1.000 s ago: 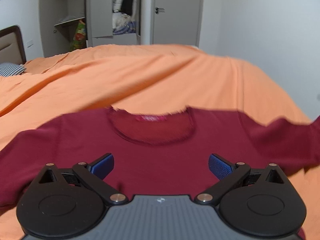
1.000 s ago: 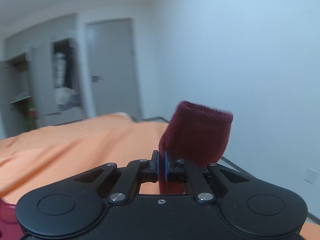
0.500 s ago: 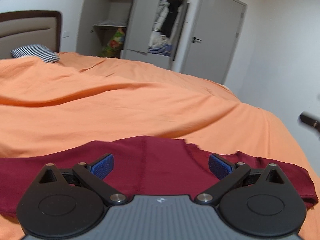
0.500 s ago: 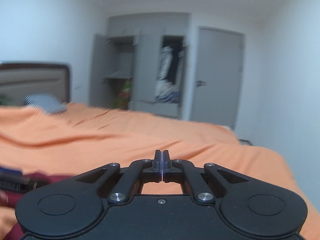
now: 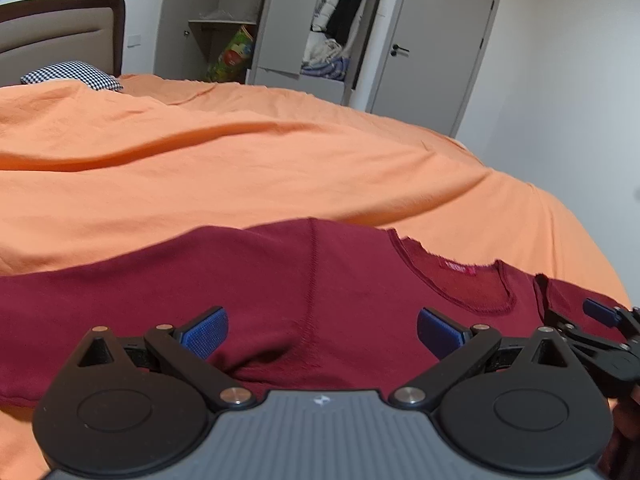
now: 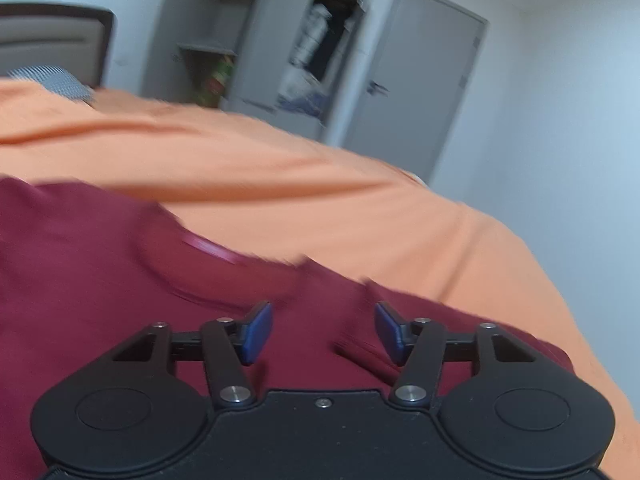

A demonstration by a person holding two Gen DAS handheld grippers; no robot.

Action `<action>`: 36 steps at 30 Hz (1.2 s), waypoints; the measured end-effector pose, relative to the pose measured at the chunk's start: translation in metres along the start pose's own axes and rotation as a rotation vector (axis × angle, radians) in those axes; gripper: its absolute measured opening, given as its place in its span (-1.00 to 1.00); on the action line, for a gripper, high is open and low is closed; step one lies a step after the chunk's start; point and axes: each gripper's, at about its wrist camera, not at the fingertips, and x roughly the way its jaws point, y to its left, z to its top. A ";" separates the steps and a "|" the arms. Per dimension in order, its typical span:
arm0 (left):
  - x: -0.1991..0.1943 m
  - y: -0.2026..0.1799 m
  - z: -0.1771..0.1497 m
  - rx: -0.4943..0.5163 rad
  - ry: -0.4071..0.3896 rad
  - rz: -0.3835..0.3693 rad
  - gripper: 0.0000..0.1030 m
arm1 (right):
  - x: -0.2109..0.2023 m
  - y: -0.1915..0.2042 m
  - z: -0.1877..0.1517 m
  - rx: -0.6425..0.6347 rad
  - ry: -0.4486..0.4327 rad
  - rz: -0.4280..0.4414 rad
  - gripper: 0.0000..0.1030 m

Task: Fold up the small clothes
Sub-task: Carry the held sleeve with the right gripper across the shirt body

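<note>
On an orange bedspread (image 5: 280, 168), close to the cameras, a dark red long-sleeved top (image 5: 256, 280) lies spread flat with its front up. Nearest in the left wrist view, the left gripper (image 5: 322, 330) hovers over the top's shoulder seam with its blue-padded fingers (image 5: 206, 330) spread wide, grasping nothing. At that view's right edge, the right gripper (image 5: 600, 322) pokes in beside the top's far sleeve. In the right wrist view, which is motion-blurred, the right gripper (image 6: 323, 332) also has its fingers parted and empty, above the red fabric just below the neckline. The round neckline (image 5: 452, 280) with a small red label (image 5: 458, 268) sits a little beyond the left gripper, toward the right. Farther back, the bedspread rises in soft folds to a black-and-white checked pillow (image 5: 74, 74) against a padded headboard (image 5: 60, 36). Beyond the bed stand an open grey wardrobe (image 5: 280, 24) with clothes inside and a closed grey door (image 5: 432, 48).
</note>
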 end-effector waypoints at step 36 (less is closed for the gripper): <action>-0.005 0.059 0.016 -0.180 -0.066 0.133 0.99 | -0.054 0.110 0.026 0.071 -0.024 0.578 -0.05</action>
